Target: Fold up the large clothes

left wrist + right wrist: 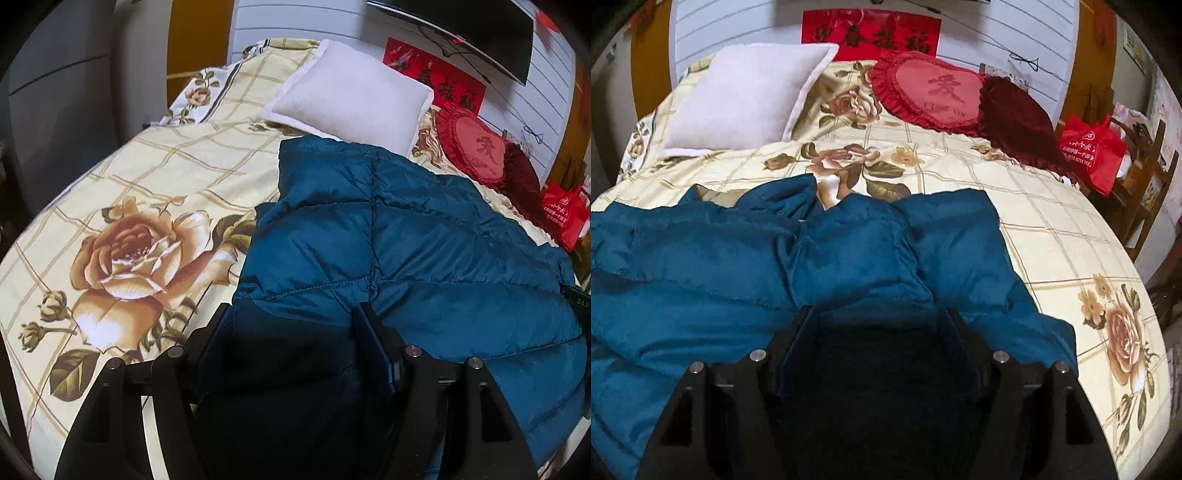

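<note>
Teal down jacket [424, 236] lies spread on the floral bedspread [122, 206], running ahead of and under both grippers. Left gripper [295, 314] jaws spread, jacket edge between them, not pinched. Right gripper [881, 314] likewise spread over the fabric.

Risks: puffy, slick shell likely slips if only a thin layer is pinched; grabbing bedspread with the hem would drag it; uneven lift skews the fold.

Hidden: fabric between the fingers is in deep shadow, so contact is unclear. Sleeves and hem layout probably bunched ahead of the right gripper; cannot confirm.
</note>
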A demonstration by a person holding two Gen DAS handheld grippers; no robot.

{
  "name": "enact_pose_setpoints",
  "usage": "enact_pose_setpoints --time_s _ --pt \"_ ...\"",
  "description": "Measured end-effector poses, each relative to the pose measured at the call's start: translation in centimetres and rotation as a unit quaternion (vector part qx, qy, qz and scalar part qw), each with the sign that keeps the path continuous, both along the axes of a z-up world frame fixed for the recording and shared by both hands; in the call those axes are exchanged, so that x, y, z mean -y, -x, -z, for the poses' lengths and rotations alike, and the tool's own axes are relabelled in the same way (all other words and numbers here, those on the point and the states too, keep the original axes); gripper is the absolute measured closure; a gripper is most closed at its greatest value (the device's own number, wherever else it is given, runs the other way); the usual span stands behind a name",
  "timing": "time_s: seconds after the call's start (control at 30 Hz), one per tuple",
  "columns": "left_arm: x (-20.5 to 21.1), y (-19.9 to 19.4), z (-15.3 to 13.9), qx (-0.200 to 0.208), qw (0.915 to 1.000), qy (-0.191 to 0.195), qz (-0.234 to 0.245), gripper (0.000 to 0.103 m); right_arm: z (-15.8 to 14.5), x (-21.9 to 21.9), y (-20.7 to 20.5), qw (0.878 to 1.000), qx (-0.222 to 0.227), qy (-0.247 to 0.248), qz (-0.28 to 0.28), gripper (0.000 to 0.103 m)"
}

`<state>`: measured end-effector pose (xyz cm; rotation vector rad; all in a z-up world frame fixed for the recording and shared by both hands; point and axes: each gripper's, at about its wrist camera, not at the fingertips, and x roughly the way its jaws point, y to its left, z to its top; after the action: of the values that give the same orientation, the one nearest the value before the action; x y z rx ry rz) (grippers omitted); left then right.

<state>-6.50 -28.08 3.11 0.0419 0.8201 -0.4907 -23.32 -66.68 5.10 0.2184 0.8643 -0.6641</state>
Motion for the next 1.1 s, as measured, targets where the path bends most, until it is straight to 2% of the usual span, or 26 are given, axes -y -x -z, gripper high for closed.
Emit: enact_pose_setpoints --time_s 0.07,0.17,0.23,0.3,0.4,0.47,0.57,0.63,0.7,0.93,1.1 --pt "-0.5 0.1 -0.4 -0.008 0.9999 0.007 -0.002 0.019 -1.3 -0.7 1.5 1.000 0.021 -0.013 -0.011 0.031" --pt "-1.2 0.8 -1.2 -0.004 0.9998 0.019 -0.006 0.020 -3.5 -2.2 6.8 0.998 0.062 -0.024 -0.019 0.030" --pt "-1.4 1.8 -1.9 0.003 0.9998 0.020 -0.003 0.020 -3.8 -3.0 10.1 0.998 0.065 -0.016 -0.012 0.025" --pt "-1.6 2.7 -2.3 0.009 0.9998 0.020 -0.001 0.020 -2.7 -3.6 12.4 0.999 0.042 -0.010 -0.007 0.025" --pt "-1.9 4.9 -3.1 0.014 0.9998 0.006 0.010 0.020 -0.5 -3.4 12.9 0.999 0.006 -0.030 -0.016 0.024" --pt "-1.9 6.5 -4.0 0.022 0.9995 -0.006 0.021 0.020 -0.8 -3.9 12.9 0.998 0.003 -0.041 -0.037 0.024" --pt "-2.6 8.9 -5.1 0.049 0.9982 -0.019 0.028 0.020 -3.0 -4.9 13.9 0.997 0.029 -0.041 -0.061 0.021" --pt "-3.0 10.1 -5.5 0.058 0.9974 -0.025 0.035 0.020 -4.1 -5.7 15.4 0.997 0.045 -0.034 -0.058 0.013" --pt "-3.3 11.0 -5.8 0.062 0.9967 -0.030 0.042 0.020 -4.6 -5.9 16.6 0.996 0.059 -0.041 -0.058 0.010" --pt "-4.1 11.4 -5.3 0.064 0.9966 -0.031 0.043 0.020 -3.2 -3.8 19.9 0.991 0.085 -0.099 -0.011 0.005" --pt "-4.3 10.3 -4.6 0.050 0.9978 -0.025 0.035 0.020 -2.8 -3.0 20.0 0.993 0.076 -0.094 -0.002 0.003"
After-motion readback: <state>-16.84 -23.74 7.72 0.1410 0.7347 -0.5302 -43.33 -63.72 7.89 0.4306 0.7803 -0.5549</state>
